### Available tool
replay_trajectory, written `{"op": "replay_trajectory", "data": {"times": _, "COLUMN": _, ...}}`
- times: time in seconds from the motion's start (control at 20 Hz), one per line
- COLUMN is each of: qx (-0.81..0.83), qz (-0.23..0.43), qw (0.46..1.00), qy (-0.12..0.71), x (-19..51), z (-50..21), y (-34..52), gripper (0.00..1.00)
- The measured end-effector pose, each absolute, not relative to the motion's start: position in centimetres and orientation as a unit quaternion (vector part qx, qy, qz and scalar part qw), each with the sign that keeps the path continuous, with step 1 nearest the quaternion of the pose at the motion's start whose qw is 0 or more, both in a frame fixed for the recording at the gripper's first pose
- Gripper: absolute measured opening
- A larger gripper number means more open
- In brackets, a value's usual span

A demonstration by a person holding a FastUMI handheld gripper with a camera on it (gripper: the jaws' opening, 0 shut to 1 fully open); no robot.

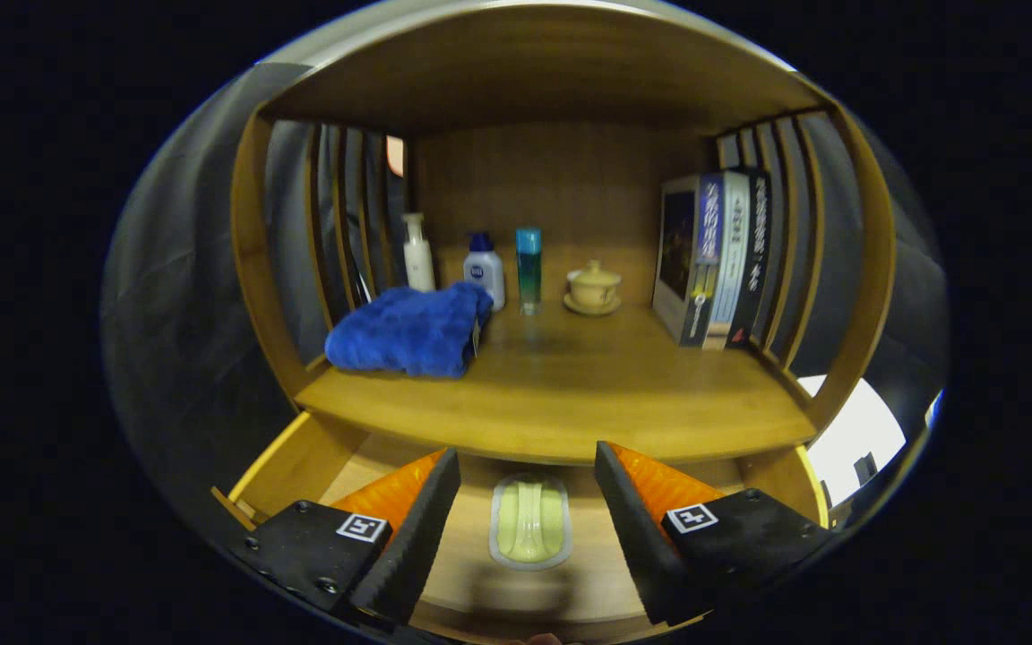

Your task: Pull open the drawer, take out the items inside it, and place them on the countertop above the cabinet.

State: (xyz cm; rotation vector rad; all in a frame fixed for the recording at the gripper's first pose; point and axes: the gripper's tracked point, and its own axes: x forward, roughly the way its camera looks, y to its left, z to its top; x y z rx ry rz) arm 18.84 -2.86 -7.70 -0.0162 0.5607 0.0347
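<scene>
Spread wide, gripper [527, 502] hovering over the pulled-out drawer [301, 461], fingers touching nothing. Lying flat on the drawer floor, midway between the fingertips and a little ahead at 12 o'clock: a small pale soap dish [530, 521], long axis pointing away, grey rim round a yellow-green middle. No other item visible in the exposed part of the drawer; rear portion hidden under the counter edge.

Step in hand, judged from this: drawer open, removal under way, aligned for pickup of the dish. Next move likely calls for dropping straight down so the fingers straddle the dish's short sides, closing on the rim, then lifting and clearing the counter lip before going forward. Low rounded rim looks shallow, so slipping is a risk.

Counter [561, 394] directly above and beyond, at 12 o'clock. Blue towel [408, 330] heaped at 10 o'clock on it. Behind, along the back wall: white pump bottle [417, 253], white bottle with a blue cap [485, 269], teal tube [528, 269], lidded cup on a saucer [593, 288]. Books [718, 260] upright at 2 o'clock. Open wood in the front middle of the counter looks like the easiest landing spot. Overhanging counter edge just above the dish stands closest in the way of a straight lift.
</scene>
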Motion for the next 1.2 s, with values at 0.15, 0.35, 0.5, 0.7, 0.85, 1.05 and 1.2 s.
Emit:
{"op": "replay_trajectory", "data": {"times": 0.15, "qx": -0.003, "qz": 0.012, "qw": 0.937, "qy": 0.348, "x": 19.5, "z": -11.9, "y": -2.7, "gripper": 0.98}}
{"op": "replay_trajectory", "data": {"times": 0.35, "qx": 0.032, "qz": 0.014, "qw": 0.912, "qy": 0.408, "x": 19.4, "z": -14.8, "y": -2.4, "gripper": 0.98}}
{"op": "replay_trajectory", "data": {"times": 0.5, "qx": 0.041, "qz": 0.007, "qw": 0.898, "qy": 0.438, "x": 19.4, "z": -15.9, "y": -2.2, "gripper": 0.98}}
{"op": "replay_trajectory", "data": {"times": 0.7, "qx": 0.049, "qz": 0.015, "qw": 0.871, "qy": 0.488, "x": 19.3, "z": -17.7, "y": -1.6, "gripper": 0.95}}
{"op": "replay_trajectory", "data": {"times": 0.85, "qx": 0.046, "qz": 0.002, "qw": 0.863, "qy": 0.503, "x": 19.1, "z": -18.3, "y": -1.9, "gripper": 0.89}}
{"op": "replay_trajectory", "data": {"times": 1.05, "qx": 0.034, "qz": -0.020, "qw": 0.866, "qy": 0.498, "x": 19.2, "z": -18.5, "y": -3.8, "gripper": 0.40}}
{"op": "replay_trajectory", "data": {"times": 1.2, "qx": 0.045, "qz": -0.018, "qw": 0.871, "qy": 0.489, "x": 19.1, "z": -18.3, "y": -4.1, "gripper": 0.23}}
